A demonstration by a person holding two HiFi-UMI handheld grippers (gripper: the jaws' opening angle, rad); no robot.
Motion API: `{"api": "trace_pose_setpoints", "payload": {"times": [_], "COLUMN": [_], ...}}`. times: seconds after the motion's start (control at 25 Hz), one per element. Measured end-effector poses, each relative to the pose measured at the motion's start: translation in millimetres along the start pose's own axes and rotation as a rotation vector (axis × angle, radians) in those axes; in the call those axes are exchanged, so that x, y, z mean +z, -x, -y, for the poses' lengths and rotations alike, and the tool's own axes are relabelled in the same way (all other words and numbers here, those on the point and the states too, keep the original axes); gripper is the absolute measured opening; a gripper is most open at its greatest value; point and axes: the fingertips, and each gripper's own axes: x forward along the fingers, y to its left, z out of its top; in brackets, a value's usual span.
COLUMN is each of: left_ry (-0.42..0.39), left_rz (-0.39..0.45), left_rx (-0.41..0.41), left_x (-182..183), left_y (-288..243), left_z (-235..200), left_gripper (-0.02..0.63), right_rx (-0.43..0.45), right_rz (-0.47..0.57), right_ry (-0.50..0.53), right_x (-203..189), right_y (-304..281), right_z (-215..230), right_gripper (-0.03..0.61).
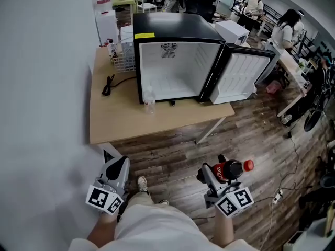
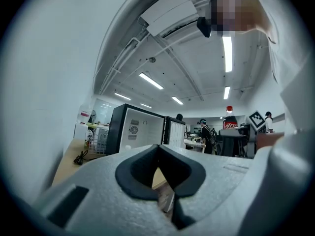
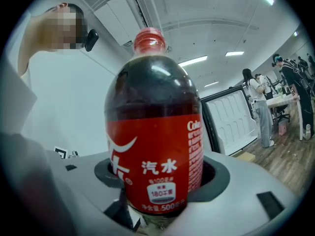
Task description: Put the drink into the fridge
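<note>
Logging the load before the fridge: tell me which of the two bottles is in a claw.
The red-labelled cola bottle with the red cap, clamped in the right claw; the clear bottle stands on the table before the open fridge.

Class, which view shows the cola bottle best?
The right gripper view: the cola bottle fills the frame, label readable. The head view shows it small; the left gripper view catches its distant cap and label.

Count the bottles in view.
2: a cola bottle in the right hand-held gripper, and a clear bottle on the table before the open fridge. Clutter by the basket may hide more.
</note>
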Motion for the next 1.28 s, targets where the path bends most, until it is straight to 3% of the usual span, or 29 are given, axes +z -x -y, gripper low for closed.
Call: {"api": "trace_pose_setpoints", "payload": {"times": [0.4,0.68,0.88,1.04,1.28], "left_ry": [0.03,0.046,0.08,0.109,0.093], "left_rz": [0.014,0.026,0.006,0.0,-0.007], "left_rx": [-0.081,-0.143,-0.239,-0.267,-0.273], "left_x": [-13.1,-7.0,-13.5,-17.9,-18.2], "left_y": [-98.7,-176.6,-215.6,-246.0,-278.7], "left_z": [-30.1,-82.9,-95.7,-103.6,-102.1], "left_gripper": [0.015,0.015,0.015,0.014,0.015], "right_rx": [-0.031,-0.046,-0.058,-0.077,-0.091], "right_rz": [-0.044,-0.067,-0.071,-0.092,-0.113], "right_ry": [0.011,0.021,0.016,0.045,0.04], "right_x": [0.0,18.9,30.6,32.0,30.4], "right_y": [-60.6,-152.9,-207.7,-227.9,-242.5], "right_z": [40.0,58.9,62.4,69.6,102.2], "right_gripper": [0.305,0.305,0.307,0.308,0.31]}}
